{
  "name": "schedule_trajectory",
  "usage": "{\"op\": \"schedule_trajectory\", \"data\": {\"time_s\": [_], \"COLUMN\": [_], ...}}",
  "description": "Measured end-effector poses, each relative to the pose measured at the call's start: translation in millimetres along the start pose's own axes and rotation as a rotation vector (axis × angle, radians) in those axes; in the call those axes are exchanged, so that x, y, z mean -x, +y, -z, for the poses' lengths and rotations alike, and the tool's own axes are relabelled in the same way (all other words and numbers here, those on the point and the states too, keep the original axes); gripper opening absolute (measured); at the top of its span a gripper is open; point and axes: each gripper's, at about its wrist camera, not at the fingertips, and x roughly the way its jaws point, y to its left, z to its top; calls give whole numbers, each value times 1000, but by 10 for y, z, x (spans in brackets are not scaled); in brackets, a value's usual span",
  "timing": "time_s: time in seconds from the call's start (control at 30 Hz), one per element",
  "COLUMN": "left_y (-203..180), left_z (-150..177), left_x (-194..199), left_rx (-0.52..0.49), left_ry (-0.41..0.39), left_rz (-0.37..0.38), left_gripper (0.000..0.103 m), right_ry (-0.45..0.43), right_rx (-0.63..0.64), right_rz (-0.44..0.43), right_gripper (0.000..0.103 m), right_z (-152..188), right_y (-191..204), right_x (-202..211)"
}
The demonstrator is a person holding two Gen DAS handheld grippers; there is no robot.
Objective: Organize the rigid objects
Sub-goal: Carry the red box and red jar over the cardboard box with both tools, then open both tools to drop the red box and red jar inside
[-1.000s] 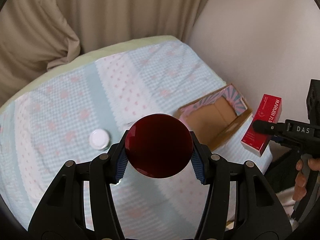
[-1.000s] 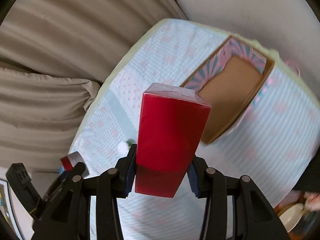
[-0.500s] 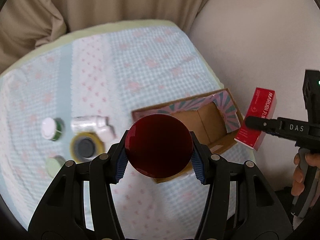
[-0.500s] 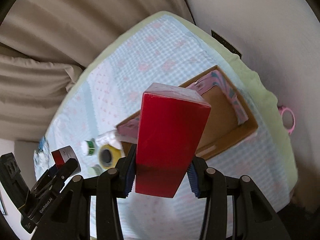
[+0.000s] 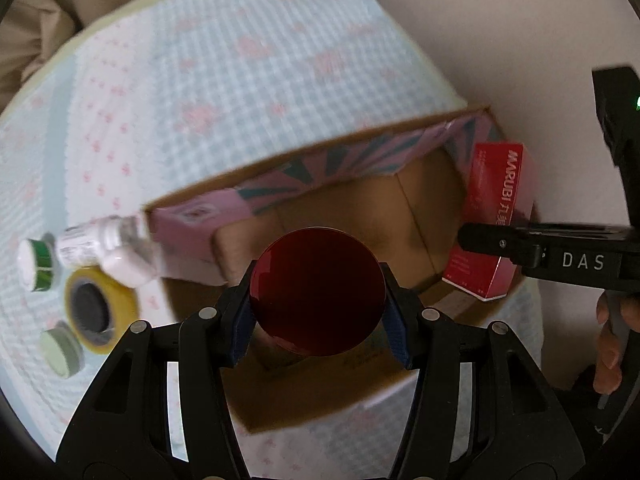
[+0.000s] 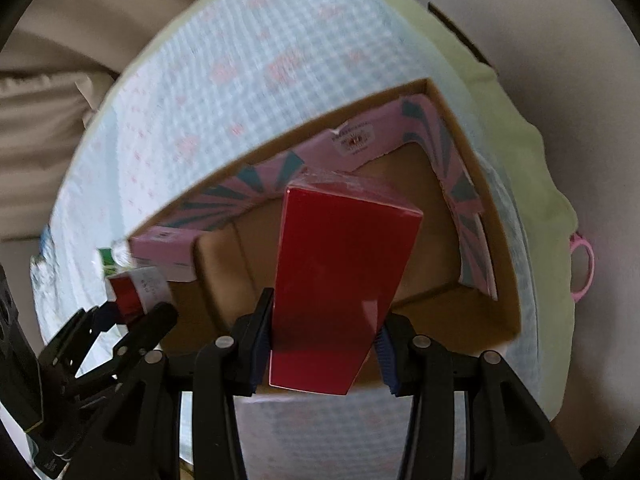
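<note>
"MARUBI" reads on the red box (image 5: pixel 495 216), clamped by the right tongs (image 6: pixel 322 348) at three o'clock over the carton (image 5: pixel 360 216). Left tongs (image 5: pixel 318 322) clamp a red jar (image 5: pixel 318 290) at centre.

Glossy red jar lid (image 5: pixel 318 292), glossy red carton (image 6: pixel 340 276) — matt brown cardboard box (image 5: pixel 340 204).

A bed (image 5: pixel 248 80) fills most of both views, spread with a pale blue checked cover (image 6: pixel 256 92) printed with pink flowers over a pale green sheet (image 6: pixel 516 92). Beige curtains (image 6: pixel 52 80) hang in folds behind it. A plain off-white wall (image 5: pixel 500 28) runs along its right side. The light is soft and even.
</note>
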Motion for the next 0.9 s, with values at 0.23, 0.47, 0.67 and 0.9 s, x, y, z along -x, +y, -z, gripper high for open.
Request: {"op": "schedule_trajectory", "data": {"time_s": [0.23, 0.47, 0.67, 0.9], "left_y": [-23, 5, 158, 270], "left_z": [-8, -11, 125, 312], "left_x": [-367, -273, -68, 232], "left_rx": [0, -15, -12, 49], "left_ry": [69, 62, 54, 17], "left_rz": [-24, -57, -75, -67], "left_gripper": [51, 103, 103, 103], "right_ry": [73, 107, 77, -6], "right_rx": [34, 4, -101, -89], "right_rz": [25, 16, -2, -19], "right_gripper": [41, 56, 103, 103], "right_z": [-121, -168, -129, 63], "right_y": [-93, -168, -395, -397], "right_x": [-355, -488, -332, -80]}}
